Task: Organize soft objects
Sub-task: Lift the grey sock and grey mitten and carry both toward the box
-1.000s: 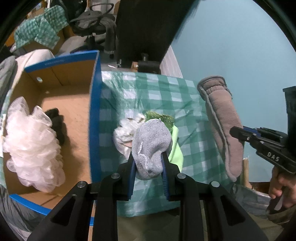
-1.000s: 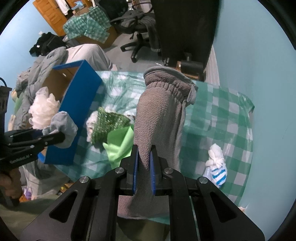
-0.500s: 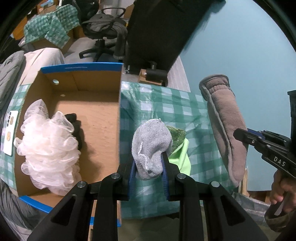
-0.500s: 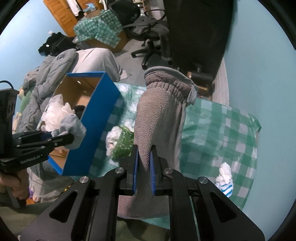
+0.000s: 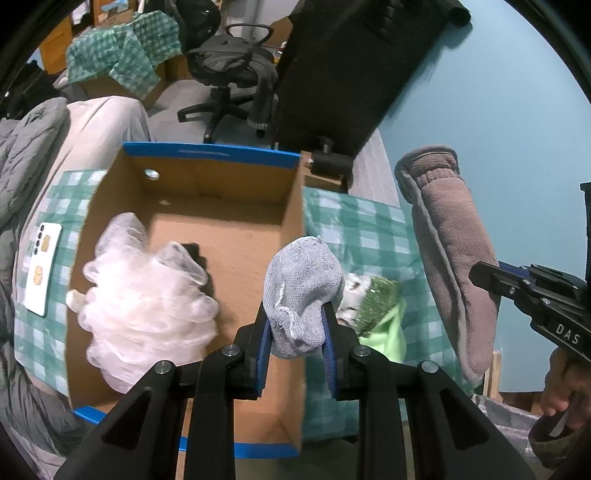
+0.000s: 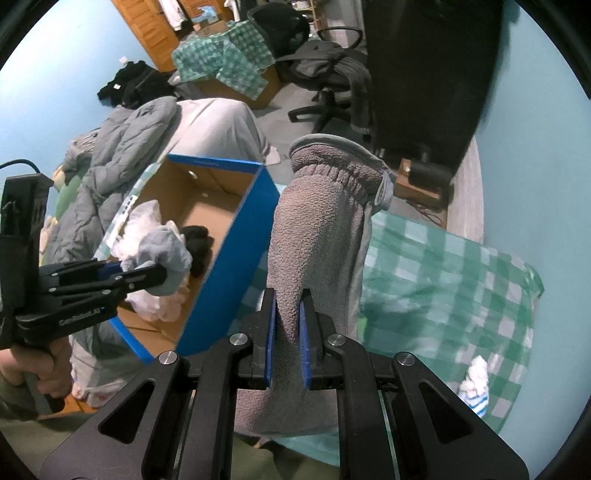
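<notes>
Both jaws pinch cloth: left gripper (image 5: 297, 328) holds a sock (image 5: 301, 291) above the box (image 5: 207, 158) wall, right gripper (image 6: 287, 332) a mitt (image 6: 317, 240) over the checked desk (image 6: 443, 280). Chair (image 5: 225, 66), bedding (image 6: 122, 147) and teal wall (image 5: 498, 92) lie beyond.

fleecy mitten (image 6: 317, 236), knit sock (image 5: 301, 291), cardboard box (image 5: 236, 236)

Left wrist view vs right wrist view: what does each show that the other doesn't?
Left wrist only: the white phone on the checked cloth left of the box, and the green scrubber with a lime cloth.

Right wrist only: a white, blue-striped bundle on the cloth and the wooden door.

Both: cardboard box holding the white mesh pouf, left gripper shut on the grey sock, right gripper shut on the grey-brown mitten.
</notes>
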Motion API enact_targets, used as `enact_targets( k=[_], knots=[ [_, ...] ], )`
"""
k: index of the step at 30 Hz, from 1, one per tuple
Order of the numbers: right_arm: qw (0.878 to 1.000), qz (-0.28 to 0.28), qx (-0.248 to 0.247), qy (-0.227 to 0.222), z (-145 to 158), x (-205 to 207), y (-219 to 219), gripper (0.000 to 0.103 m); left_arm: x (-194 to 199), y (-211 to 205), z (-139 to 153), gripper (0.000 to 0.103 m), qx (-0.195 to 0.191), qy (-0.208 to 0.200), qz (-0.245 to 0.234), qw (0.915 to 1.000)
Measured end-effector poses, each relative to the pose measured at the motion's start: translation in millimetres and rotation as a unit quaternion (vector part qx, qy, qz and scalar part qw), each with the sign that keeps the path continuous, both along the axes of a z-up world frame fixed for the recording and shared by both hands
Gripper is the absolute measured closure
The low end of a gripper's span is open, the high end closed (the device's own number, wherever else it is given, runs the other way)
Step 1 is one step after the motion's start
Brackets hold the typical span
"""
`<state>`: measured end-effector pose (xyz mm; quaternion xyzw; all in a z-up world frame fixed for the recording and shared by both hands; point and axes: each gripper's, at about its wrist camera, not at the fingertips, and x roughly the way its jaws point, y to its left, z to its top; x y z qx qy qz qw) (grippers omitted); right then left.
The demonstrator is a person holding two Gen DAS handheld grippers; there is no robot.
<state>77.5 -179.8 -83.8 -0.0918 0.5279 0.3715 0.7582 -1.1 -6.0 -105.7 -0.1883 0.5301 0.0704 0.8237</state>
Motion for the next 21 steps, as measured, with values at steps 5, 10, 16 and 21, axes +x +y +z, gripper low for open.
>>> enact_targets(
  k=[5,10,16,21],
  knots=[
    [1.0,0.016,0.004,-0.003,2.3,-0.6,23.0,0.093,-0.1,23.5,0.6,0.079,0.005,-0.001,0.01,0.9999],
    [1.0,0.029,0.01,-0.006,4.7,-2.6,47.9,0.093,-0.2,43.3,0.3,0.079,0.007,-0.002,0.017,0.9998],
    [0.999,0.038,0.015,-0.004,3.4,-3.5,75.0,0.093,-2.2,63.6,1.2,0.079,0.01,-0.004,0.018,0.9998],
    [0.999,0.047,0.017,-0.001,-0.7,-8.3,95.4,0.093,-2.5,82.2,-0.6,0.079,0.017,-0.004,0.021,0.9996]
  ],
)
